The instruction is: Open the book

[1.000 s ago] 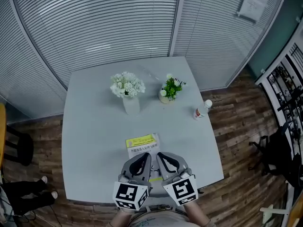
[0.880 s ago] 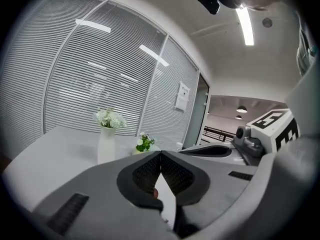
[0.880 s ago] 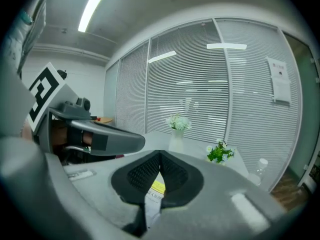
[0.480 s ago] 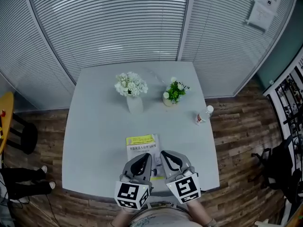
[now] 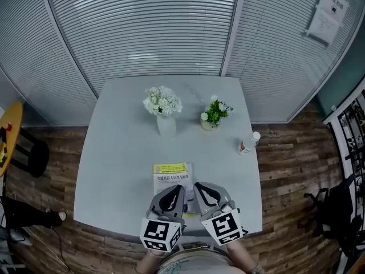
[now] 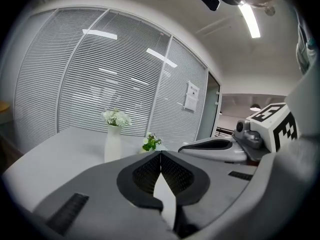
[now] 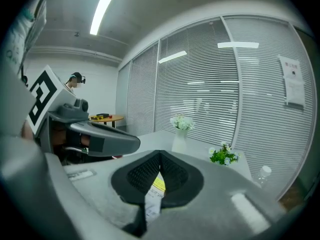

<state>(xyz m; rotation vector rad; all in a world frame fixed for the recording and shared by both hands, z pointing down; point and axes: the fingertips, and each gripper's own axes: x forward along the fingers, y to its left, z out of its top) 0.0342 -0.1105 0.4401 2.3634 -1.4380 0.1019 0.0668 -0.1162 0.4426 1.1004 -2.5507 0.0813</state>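
**Near to far.** My left tool (image 5: 175, 188) and right tool (image 5: 198, 186) are grey moulded shells with black ribbed pads. I hold them side by side over the table's near edge, each with its jaws closed tip to tip on nothing. Just beyond them, and partly hidden beneath them, lies the book (image 5: 171, 174). It is flat and closed, its white cover banded yellow at the far end. The table (image 5: 114, 153) is a smooth, pale-grey square. Farther off stand a white vase of white flowers (image 5: 165, 121) and a small green potted plant (image 5: 214, 113) beside it. A clear plastic bottle (image 5: 248, 144) stands towards the right edge. Behind the table hang slatted blinds (image 5: 142, 33).
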